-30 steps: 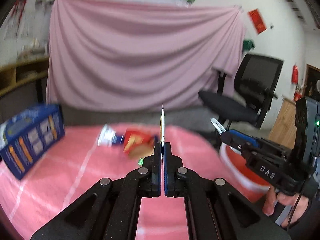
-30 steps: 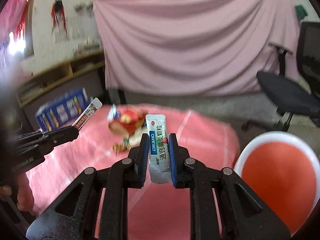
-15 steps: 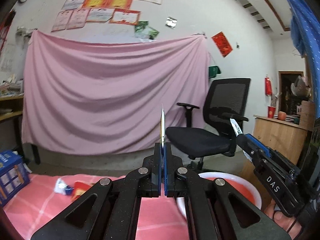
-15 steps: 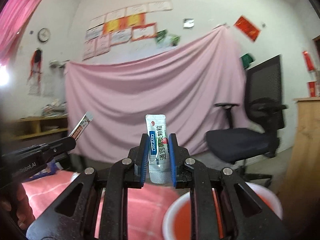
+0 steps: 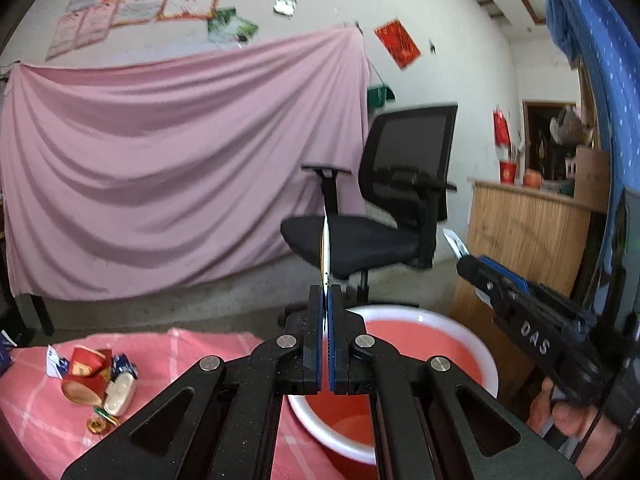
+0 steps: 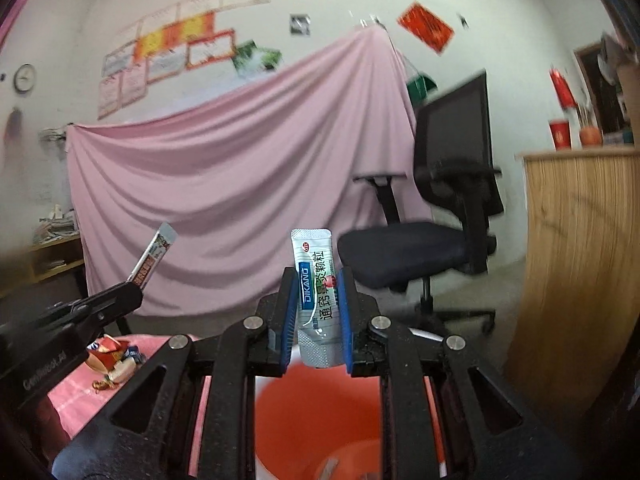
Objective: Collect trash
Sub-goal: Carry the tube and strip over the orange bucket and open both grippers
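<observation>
Right wrist: sachet (image 6: 317, 300) between tool (image 6: 318, 320) pads.

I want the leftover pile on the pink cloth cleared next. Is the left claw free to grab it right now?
Probably not yet. The left claw is shut on a thin flat sachet, above the red basin; the pile lies apart on the pink cloth.
</observation>
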A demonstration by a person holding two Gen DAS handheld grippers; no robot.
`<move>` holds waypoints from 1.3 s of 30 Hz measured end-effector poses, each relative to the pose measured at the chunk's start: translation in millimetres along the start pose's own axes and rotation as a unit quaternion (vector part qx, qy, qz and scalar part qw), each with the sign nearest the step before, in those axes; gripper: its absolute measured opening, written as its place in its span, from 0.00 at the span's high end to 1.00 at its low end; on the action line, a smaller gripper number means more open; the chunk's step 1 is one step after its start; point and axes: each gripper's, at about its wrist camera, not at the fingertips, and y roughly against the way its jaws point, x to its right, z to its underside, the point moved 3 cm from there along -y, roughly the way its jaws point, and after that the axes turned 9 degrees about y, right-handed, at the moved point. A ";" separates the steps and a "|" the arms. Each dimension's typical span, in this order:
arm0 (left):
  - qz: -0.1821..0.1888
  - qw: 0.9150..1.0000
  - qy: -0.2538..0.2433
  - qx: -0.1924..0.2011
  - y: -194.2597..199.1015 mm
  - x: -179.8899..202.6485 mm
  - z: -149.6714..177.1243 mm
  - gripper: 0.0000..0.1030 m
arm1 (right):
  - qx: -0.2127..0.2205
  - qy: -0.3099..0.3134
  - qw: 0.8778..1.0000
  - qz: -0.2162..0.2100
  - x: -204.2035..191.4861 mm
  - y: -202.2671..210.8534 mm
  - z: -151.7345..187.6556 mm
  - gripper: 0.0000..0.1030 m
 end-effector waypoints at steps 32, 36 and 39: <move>0.031 0.976 0.070 -0.206 -65.3 3.1 39.6 0.75 | -0.173 -0.058 0.983 0.022 33.2 -47.9 50.2 0.60; 0.018 0.977 0.088 -0.193 -59.2 -6.8 32.4 0.75 | -0.175 -0.058 0.983 0.025 33.9 -48.4 49.7 0.60; 0.006 0.980 0.104 -0.172 -48.5 -17.5 25.0 0.72 | -0.169 -0.057 0.984 0.029 33.8 -47.8 46.2 0.54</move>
